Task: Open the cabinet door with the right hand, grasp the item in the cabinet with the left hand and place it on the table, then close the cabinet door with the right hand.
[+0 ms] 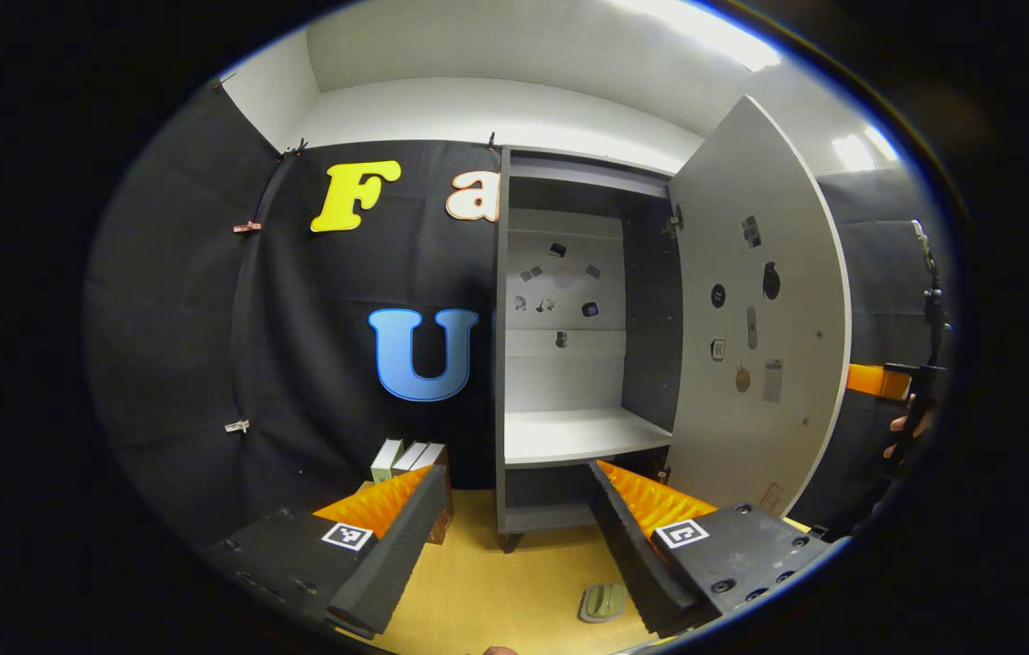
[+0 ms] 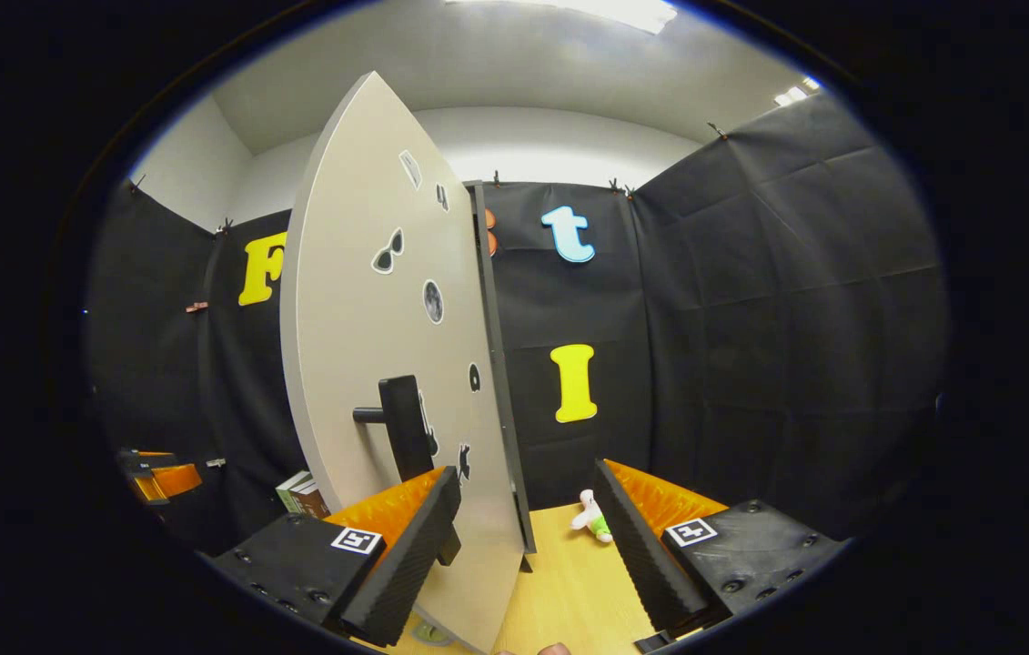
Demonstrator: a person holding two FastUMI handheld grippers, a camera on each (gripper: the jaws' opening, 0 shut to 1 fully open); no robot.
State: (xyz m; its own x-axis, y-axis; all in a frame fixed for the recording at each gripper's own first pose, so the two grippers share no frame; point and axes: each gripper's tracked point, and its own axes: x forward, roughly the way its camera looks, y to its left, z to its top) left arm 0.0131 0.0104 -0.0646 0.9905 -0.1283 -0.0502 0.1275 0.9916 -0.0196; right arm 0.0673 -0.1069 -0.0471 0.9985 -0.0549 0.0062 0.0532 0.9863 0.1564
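Note:
The grey cabinet (image 1: 500, 364) stands with its door (image 1: 751, 300) swung wide to the right, and its white shelf (image 1: 578, 435) is bare. A small grey-green item (image 1: 602, 601) lies on the wooden table (image 1: 496, 582), low between my fingers. My left gripper (image 1: 519, 473) is open in front of the cabinet with nothing in it. My right gripper (image 2: 528, 478) is open at the outer face of the door (image 2: 368, 346). Its left finger (image 2: 405, 537) sits just below the black handle (image 2: 405, 432). The door's edge runs between the fingers.
Some boxes or books (image 1: 407, 455) stand left of the cabinet against the black wall. A small white and green plush toy (image 2: 591, 520) lies on the table (image 2: 569, 582) right of the door. A hand (image 1: 910, 428) holds the other gripper at the far right.

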